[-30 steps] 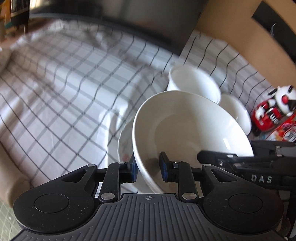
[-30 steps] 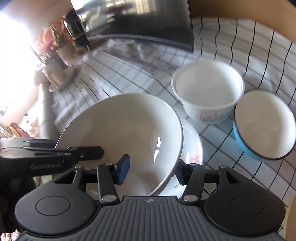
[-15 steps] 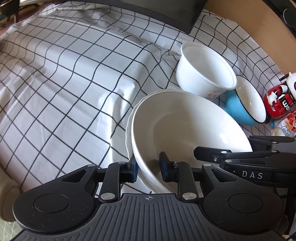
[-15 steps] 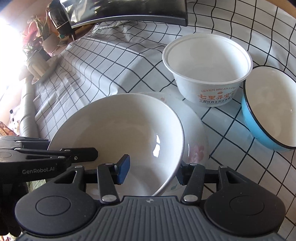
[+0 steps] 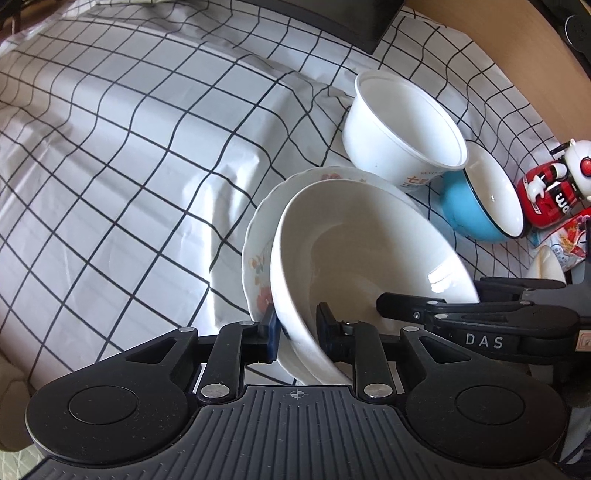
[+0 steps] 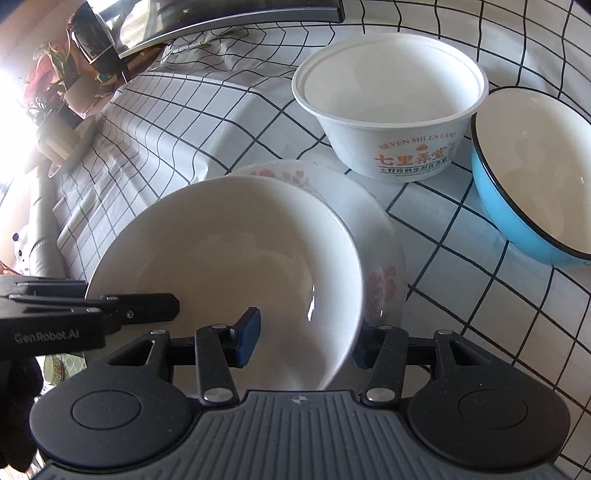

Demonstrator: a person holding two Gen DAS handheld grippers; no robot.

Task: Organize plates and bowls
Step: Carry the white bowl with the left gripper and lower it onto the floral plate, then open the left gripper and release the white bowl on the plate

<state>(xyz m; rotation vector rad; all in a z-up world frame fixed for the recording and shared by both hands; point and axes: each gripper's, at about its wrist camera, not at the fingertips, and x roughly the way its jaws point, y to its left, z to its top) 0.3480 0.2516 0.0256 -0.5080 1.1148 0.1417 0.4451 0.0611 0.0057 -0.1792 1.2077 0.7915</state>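
Both hand-held grippers — left [image 5: 295, 328] closing on its rim, right [image 6: 306, 334] loosely straddling — set the white bowl [image 6: 229, 254] onto the floral plate [image 6: 380, 266]; next, release.

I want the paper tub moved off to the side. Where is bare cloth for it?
Free: the checked cloth left of the floral plate. Crowded: right side, where paper tub, blue bowl and red figurine bunch together.

Cloth: a white tablecloth [image 5: 122, 155] with a black grid is spread over the table, creased in places.
Far edge: a dark, glossy slab [image 6: 207, 16] is seen lying across the cloth.
Right side: 1 red candy figure [image 5: 550, 188] is stood beside a printed packet [image 5: 570, 240].
Far left: blurred flowers [image 6: 38, 81] are seen in glare.
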